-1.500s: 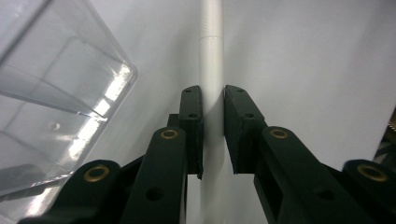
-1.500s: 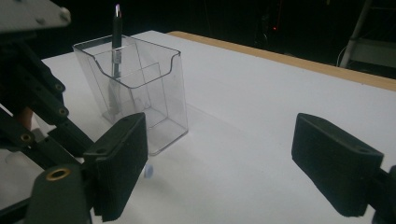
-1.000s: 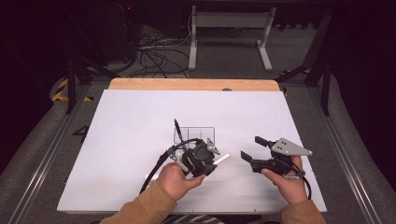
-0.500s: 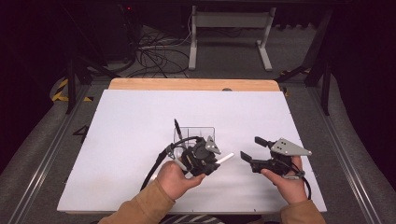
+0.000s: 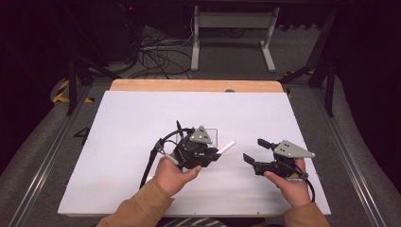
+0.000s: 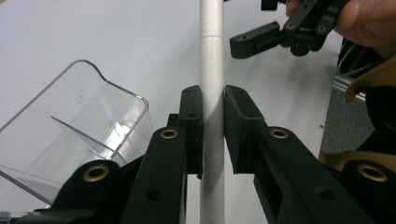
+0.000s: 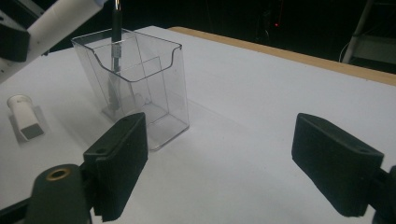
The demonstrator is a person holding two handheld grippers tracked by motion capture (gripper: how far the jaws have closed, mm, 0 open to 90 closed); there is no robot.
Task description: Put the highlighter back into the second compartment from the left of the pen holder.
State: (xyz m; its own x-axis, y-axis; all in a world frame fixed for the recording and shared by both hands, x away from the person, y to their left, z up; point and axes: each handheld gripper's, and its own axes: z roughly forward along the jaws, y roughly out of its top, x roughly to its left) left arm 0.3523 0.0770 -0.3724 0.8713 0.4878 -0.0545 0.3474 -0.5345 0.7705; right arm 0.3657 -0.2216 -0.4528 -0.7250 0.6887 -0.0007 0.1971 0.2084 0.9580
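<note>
Basically, left tool (image 6: 213, 135) clamps the white pen (image 6: 212, 70), right tool (image 7: 243, 163) gapes wide and empty; tip pen upright over clear holder (image 7: 140, 88), then release.

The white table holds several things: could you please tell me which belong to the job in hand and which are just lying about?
In hand:
- slim white pen, clamped in the left gripper
- clear plastic divided holder
- open right gripper

Lying about:
- dark pen standing in the holder
- small white cap on the table

Pen (image 5: 226, 146) right of holder (image 5: 211, 137) — second pen (image 7: 115, 42) inside
</note>
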